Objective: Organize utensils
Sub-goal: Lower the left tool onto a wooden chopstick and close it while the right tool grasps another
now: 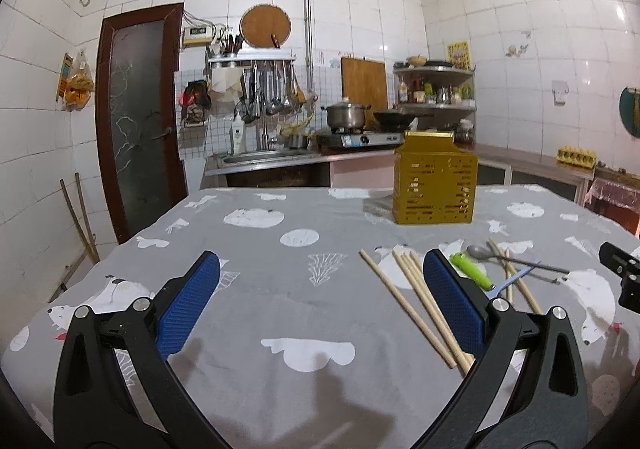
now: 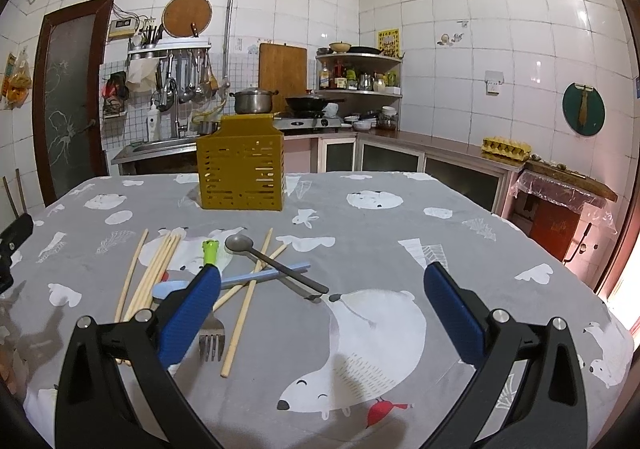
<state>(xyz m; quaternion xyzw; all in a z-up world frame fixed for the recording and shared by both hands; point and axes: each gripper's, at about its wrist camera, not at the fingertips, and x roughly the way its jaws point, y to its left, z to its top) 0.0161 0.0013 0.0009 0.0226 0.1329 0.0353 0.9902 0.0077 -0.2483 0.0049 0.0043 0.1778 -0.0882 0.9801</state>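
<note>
Table: caddy, chopsticks, spoon, fork.

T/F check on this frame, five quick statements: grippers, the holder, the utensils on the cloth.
1. Both grippers are open and hold nothing. True: the left gripper and the right gripper have their jaws spread wide.
2. The yellow utensil holder lies on its side. False: it stands upright on the table.
3. The dark spoon lies across the chopsticks. True.
4. The fork is already in the holder. False: it lies on the cloth with its tines near the right gripper.
5. The green-handled utensil is standing in the holder. False: it lies among the loose pile.
</note>
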